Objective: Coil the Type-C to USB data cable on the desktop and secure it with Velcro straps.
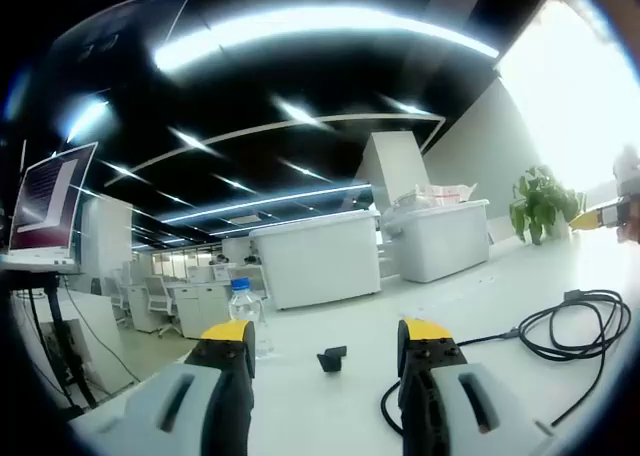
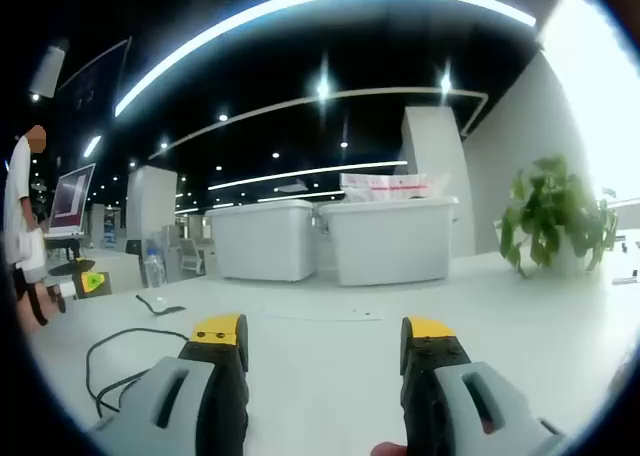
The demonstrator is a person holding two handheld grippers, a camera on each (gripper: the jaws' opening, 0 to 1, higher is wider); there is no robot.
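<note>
Right now the left gripper (image 1: 328, 344) hovers above the white desktop (image 1: 520, 276) with its jaws spread wide and nothing between them. Just beyond its right jaw the black data cable (image 1: 575, 326) lies in loose loops on the surface, one strand trailing back toward that jaw. A small black piece (image 1: 332, 359), possibly the Velcro strap, sits between the jaws' line of sight, and a clear water bottle (image 1: 243, 306) stands near the left jaw. In the right gripper view the right gripper (image 2: 322, 344) is likewise wide apart and empty, with the cable to its left. Two white bins (image 2: 335, 238) and a potted plant (image 2: 555, 216) stand farther back
</note>
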